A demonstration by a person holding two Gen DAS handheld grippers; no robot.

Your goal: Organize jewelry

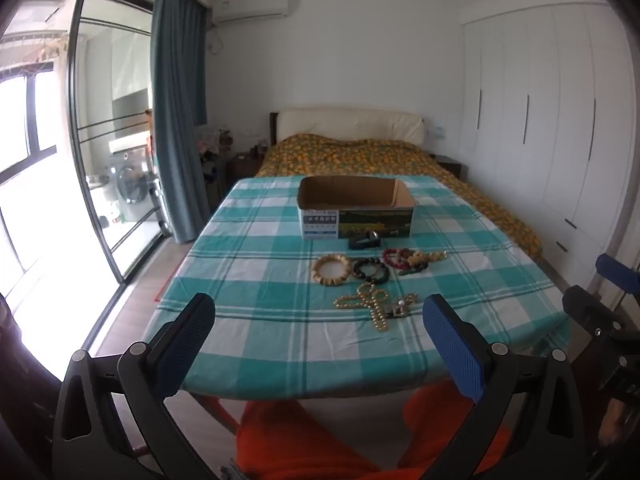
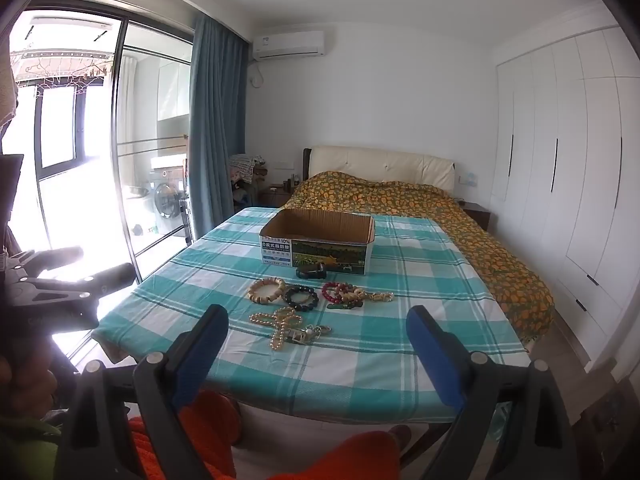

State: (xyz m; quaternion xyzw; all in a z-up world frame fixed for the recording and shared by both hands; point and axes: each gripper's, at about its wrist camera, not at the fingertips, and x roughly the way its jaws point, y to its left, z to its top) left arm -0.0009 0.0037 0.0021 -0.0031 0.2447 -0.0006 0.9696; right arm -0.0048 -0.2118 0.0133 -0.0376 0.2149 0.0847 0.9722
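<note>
Jewelry lies on a table with a teal checked cloth [image 1: 256, 264] [image 2: 400, 280]: a tan wooden bead bracelet [image 1: 330, 270] [image 2: 267, 289], a black bead bracelet [image 1: 370, 270] [image 2: 301, 298], a red bead bracelet [image 1: 394, 259] [image 2: 334, 292], a pearl necklace [image 1: 366, 306] [image 2: 280, 326] and a dark watch [image 1: 364, 240] [image 2: 311, 271]. Behind them stands an open cardboard box [image 1: 356, 212] [image 2: 318, 246], with nothing visible inside. My left gripper [image 1: 320, 344] and right gripper [image 2: 316, 356] both hover open at the table's near edge, short of the jewelry, holding nothing.
A bed with a yellow patterned cover [image 1: 360, 156] [image 2: 420, 204] lies beyond the table. White wardrobes [image 1: 552, 128] line the right wall, a glass sliding door [image 1: 108, 160] and blue curtain [image 1: 176, 120] the left. Orange trousers [image 1: 312, 440] of the person show below.
</note>
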